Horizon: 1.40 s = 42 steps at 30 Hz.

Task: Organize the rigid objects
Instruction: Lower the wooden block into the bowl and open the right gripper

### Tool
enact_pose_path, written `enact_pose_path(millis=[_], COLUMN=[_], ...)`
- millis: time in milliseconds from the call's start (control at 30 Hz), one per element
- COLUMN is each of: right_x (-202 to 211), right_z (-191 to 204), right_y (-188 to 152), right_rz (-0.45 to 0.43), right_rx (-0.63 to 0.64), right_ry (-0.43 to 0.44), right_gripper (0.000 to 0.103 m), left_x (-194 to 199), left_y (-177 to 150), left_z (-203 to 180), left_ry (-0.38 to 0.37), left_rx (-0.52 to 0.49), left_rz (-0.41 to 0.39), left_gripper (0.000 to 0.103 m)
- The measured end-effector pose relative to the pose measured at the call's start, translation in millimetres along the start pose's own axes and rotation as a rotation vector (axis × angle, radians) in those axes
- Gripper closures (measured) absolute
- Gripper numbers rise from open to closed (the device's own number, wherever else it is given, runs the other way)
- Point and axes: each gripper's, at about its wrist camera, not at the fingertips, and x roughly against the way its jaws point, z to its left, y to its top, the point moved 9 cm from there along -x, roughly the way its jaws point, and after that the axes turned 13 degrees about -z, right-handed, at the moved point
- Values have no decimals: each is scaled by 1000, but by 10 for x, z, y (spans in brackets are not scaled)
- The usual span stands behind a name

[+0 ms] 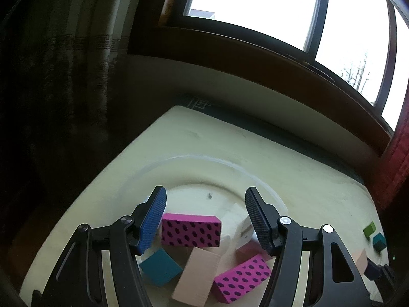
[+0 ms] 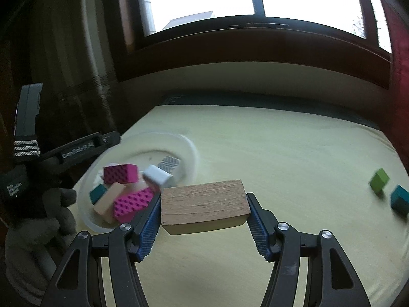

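The right gripper (image 2: pixel 203 216) is carrying a plain wooden block (image 2: pixel 204 204): its two jaws are pressing on the short ends of the block, and the block is hanging between them above the yellow-green table (image 2: pixel 294 148), not touching it as far as I can judge. To the front-left of this gripper the white plate (image 2: pixel 190 151) is lying, and in it several blocks are already gathered: a pink dotted block (image 2: pixel 121 174), a second pink dotted block (image 2: pixel 133 203), a pale wooden block (image 2: pixel 108 200), a teal block (image 2: pixel 98 193), a white block (image 2: pixel 157 175) and a block with a grey zigzag pattern (image 2: pixel 168 165). To the far right of the gripper a green cube (image 2: pixel 379 180) and a teal cube (image 2: pixel 400 199) are waiting on the table, well apart from the plate. The left gripper (image 1: pixel 205 220) is hovering over the plate with its jaws spread wide and nothing between them; under it the same pink, teal and pale blocks are lying. A gloved hand (image 2: pixel 38 220) is holding this left tool at the left edge of the right view. So the step in hand seems to be the bringing of the wooden block to the plate. The next move is probably asking for a travel to the left and forward, then a lowering over a free part of the plate before the jaws are opening, because the pile is crowded and the block is broad; the left gripper is perhaps needing to give room.
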Motion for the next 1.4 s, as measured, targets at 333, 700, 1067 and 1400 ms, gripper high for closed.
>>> enact_pose_path(millis=[333,700,1067,1400], right_x=[-281,-493,-567,-635], right_z=[551,674,619,566], right_y=[-34,-128,-108,-31], right_rz=[30,61,48,24], right_rx=[62,85,117,143], right_ry=[95,103,78,47], right_gripper=[37,37,37,37], left_x=[-7,-6,-27,-51], left_y=[53,78,100,94], left_z=[120,176,201,227], left_ry=[38,81,105,113], left_rx=[3,-16,-28,-24], left_rz=[-15,-35,-42,-36], left_gripper=[38,38,37,37])
